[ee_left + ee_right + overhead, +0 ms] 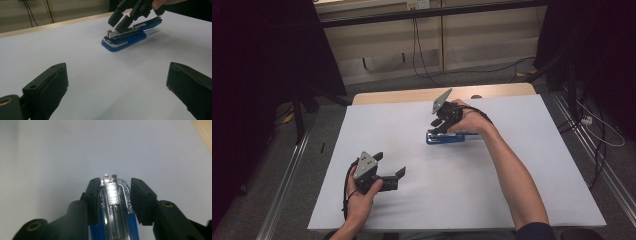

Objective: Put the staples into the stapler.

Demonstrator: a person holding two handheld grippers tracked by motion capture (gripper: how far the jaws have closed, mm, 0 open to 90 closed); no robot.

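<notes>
Two black hand-held grippers work over a white table top [532,165], and one blue and chrome metal stapler [446,137] lies on it.

The stapler lies flat a little right of the middle of the table, toward the far edge, with its chrome staple channel open to the top. The right gripper [438,123] points down at the left end of the stapler, and its jaws stand on both sides of the stapler head. In the right gripper view one pad [93,200] lies close against the chrome side and the other pad [138,200] stands clearly apart from it, so the jaws are partly open and do not clamp. The left gripper [388,165] is at the near left, well apart from the stapler, with wide open jaws and nothing between them.
</notes>
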